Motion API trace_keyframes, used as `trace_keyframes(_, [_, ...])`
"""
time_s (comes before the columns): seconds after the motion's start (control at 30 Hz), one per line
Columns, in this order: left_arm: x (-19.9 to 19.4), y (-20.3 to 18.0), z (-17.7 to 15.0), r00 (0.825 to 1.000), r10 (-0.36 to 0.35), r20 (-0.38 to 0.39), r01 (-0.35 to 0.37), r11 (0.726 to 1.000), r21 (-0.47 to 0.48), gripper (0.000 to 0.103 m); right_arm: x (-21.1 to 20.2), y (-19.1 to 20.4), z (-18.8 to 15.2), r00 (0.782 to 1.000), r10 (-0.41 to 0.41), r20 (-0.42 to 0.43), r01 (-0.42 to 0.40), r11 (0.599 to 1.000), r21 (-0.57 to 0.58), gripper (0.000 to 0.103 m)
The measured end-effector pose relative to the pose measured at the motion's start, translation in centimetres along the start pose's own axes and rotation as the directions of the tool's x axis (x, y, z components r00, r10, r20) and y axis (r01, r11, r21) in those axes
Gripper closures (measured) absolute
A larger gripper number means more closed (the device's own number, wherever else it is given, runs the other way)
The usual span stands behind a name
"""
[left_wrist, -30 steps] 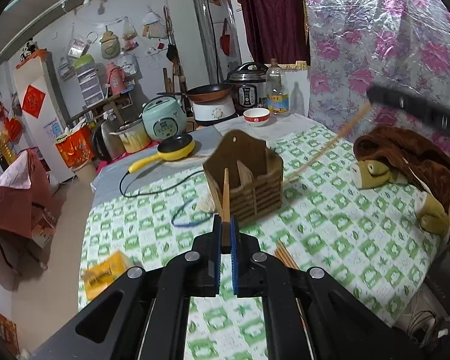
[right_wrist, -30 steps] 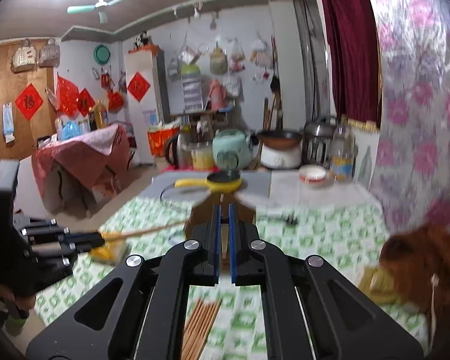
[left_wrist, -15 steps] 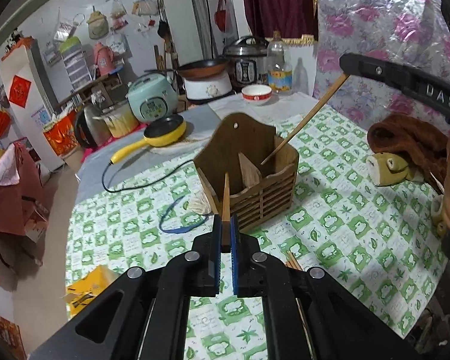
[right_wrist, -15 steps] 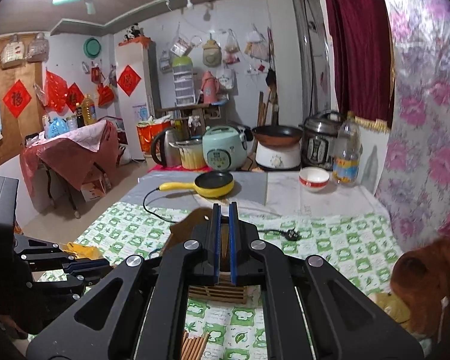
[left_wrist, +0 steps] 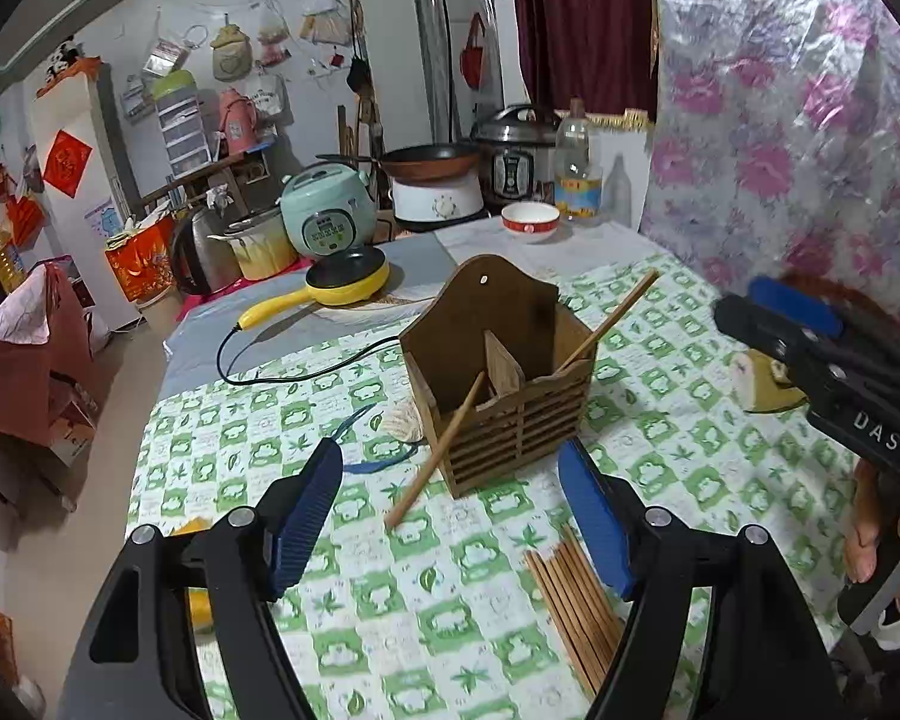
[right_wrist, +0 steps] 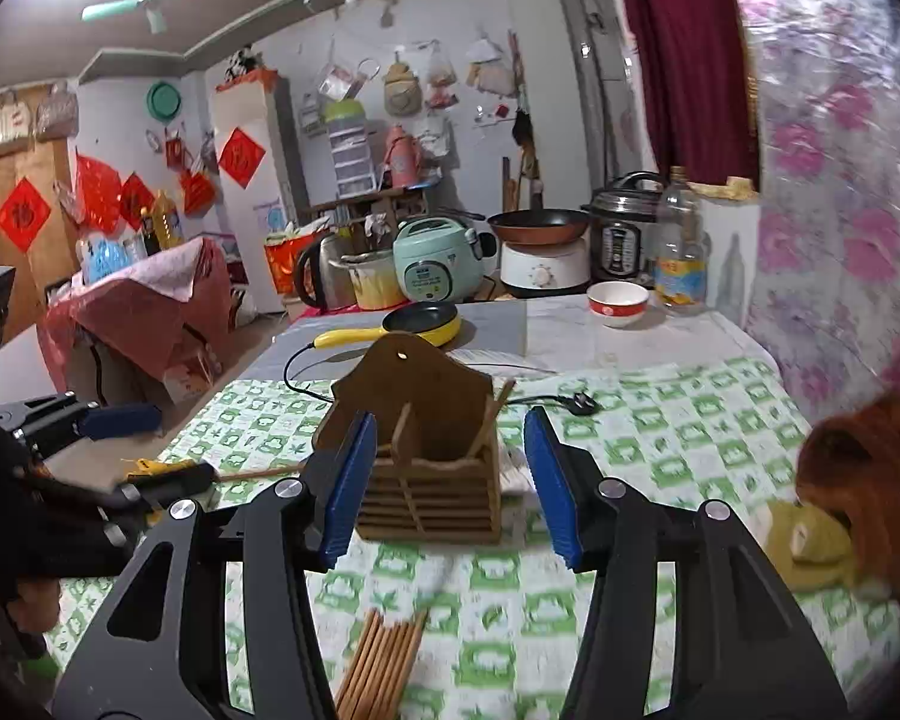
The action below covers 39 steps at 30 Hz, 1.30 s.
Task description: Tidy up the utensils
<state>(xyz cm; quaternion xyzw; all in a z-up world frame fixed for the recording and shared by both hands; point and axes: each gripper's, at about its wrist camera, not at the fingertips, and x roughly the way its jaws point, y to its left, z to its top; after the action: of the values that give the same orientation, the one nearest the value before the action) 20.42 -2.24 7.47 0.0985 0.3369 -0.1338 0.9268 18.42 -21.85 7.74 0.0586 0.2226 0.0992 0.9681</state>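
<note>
A brown wooden utensil holder stands on the green checked tablecloth. One chopstick leans in its right compartment. Another chopstick leans from the left compartment's front edge down over the cloth. A bundle of several chopsticks lies on the cloth near me. My left gripper is open and empty just before the holder. My right gripper is open and empty, its fingers either side of the holder in view; it also shows in the left wrist view.
A yellow pan with a black cord, a red-and-white bowl, cookers and a bottle stand at the table's far end. A brown plush toy lies at the right. A blue loop and a straw-coloured bundle lie left of the holder.
Both grippers have opened. The left one let go of its chopstick, which now leans at the holder's left compartment. The right one's chopstick now rests in the right compartment.
</note>
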Motion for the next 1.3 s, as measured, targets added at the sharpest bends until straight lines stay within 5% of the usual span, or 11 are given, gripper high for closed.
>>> trace_keyframes(0.2, [-2.4, 0.3, -3.6, 1.0, 0.002, -0.012, -0.002, 1.0, -0.019, 0.028, -4.0, -1.5, -3.1, 1.0, -0.02, -0.018, 0.021, 0.998, 0.058, 0.046])
trace_keyframes(0.5, [-1.5, 2.4, -7.4, 0.997, -0.004, -0.082, -0.007, 0.991, -0.131, 0.029, -3.9, -0.4, -4.2, 0.999, 0.005, -0.05, -0.002, 0.998, 0.07, 0.046])
trace_keyframes(0.67, [1.0, 2.9, -6.1, 0.993, 0.02, -0.114, -0.033, 0.994, -0.108, 0.062, -4.7, -0.4, -4.6, 0.999, 0.016, -0.038, -0.013, 0.997, 0.078, 0.046])
trace_keyframes(1.0, [4.9, 3.2, -3.1, 0.989, 0.081, -0.128, -0.089, 0.994, -0.064, 0.064, -4.9, -1.8, -4.8, 0.999, 0.043, -0.032, -0.039, 0.991, 0.132, 0.046])
trace_keyframes(1.3, [3.5, 3.8, 4.0, 0.99, 0.142, -0.01, -0.142, 0.988, -0.052, 0.064, -5.2, -1.6, -4.6, 0.998, 0.059, -0.016, -0.056, 0.989, 0.14, 0.046])
